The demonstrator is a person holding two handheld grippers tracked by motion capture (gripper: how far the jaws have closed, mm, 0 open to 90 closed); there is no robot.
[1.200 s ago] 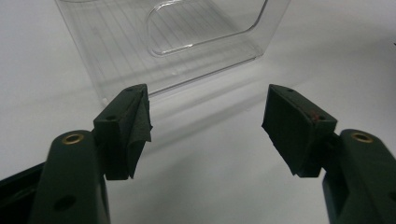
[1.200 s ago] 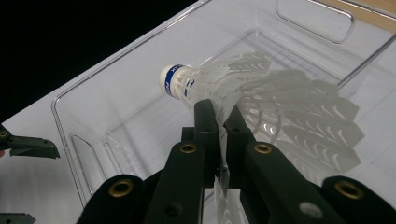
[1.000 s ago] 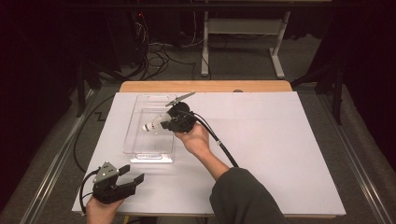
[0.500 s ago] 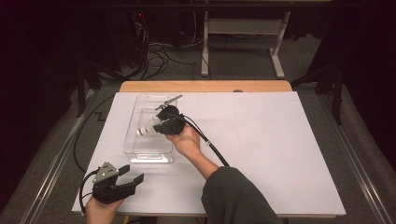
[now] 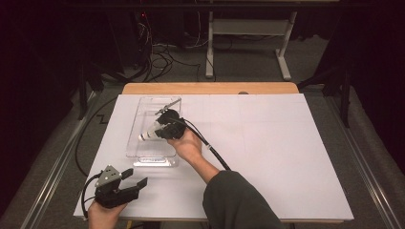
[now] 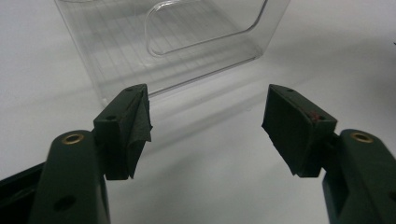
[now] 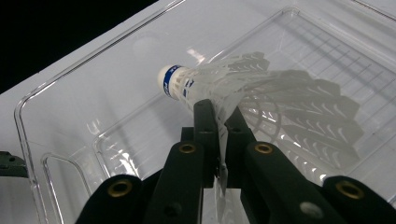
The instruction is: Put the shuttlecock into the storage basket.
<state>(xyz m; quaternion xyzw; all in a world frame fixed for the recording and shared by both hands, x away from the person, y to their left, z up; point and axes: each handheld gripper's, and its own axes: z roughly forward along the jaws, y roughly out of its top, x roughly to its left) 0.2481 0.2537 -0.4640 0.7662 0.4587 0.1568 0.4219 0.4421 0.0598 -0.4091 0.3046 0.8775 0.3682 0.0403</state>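
In the high view, a white sheet (image 5: 267,157) covers a wooden table (image 5: 210,88). A clear plastic tray (image 5: 143,107) lies left of center on the sheet. The right gripper (image 5: 165,128), held in the person's right hand (image 5: 187,147), reaches over the tray's right side, and a white shuttlecock (image 5: 149,134) shows at its tip, inside the tray's outline. The left gripper (image 5: 136,177) rests at the lower left of the frame, near the sheet's front edge, just below the tray and apart from it, in the left hand (image 5: 102,215).

In the left gripper view, the left gripper (image 6: 205,126) has its 2 jaws spread wide with nothing between them, only bare white sheet (image 6: 205,186). The tray (image 6: 163,51) fills the upper middle, its near wall just beyond the jaw tips.

In the right gripper view, the right gripper (image 7: 219,128) has its 2 jaws pinched narrow on the feather skirt of the shuttlecock (image 7: 261,93). The cork tip with a blue band points to the upper left. The shuttlecock is over the ribbed floor of the tray (image 7: 84,93); whether it touches that floor cannot be told.
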